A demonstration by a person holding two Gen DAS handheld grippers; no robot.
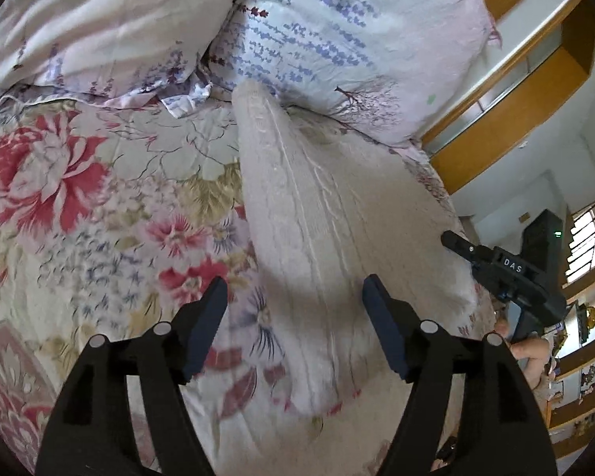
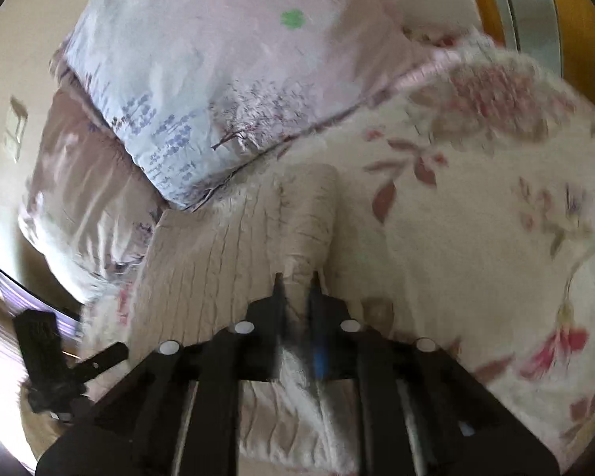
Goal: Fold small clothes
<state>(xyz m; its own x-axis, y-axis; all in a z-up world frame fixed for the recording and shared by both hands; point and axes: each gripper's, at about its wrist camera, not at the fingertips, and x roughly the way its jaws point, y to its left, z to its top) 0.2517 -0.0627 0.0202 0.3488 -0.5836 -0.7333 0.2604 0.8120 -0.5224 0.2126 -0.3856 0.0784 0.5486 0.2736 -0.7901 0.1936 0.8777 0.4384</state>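
Cream knit garment (image 1: pixel 317 214) lies lengthwise on floral bed (image 1: pixel 79 198), far end near pillows (image 1: pixel 337 39). Left gripper (image 1: pixel 295 327) spread, empty, above garment's near edge. Right gripper (image 2: pixel 295 277) pinching knit fold. Risk: one-sided pull drags, skews fold.

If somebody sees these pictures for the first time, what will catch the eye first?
Probably the big red flowers on the floral bedspread, which fills the left of the left wrist view. Next, the long pale knitted garment lying on it, reaching up to the lavender-print pillow. The left gripper hangs open over it, while the right gripper is shut on a fold.
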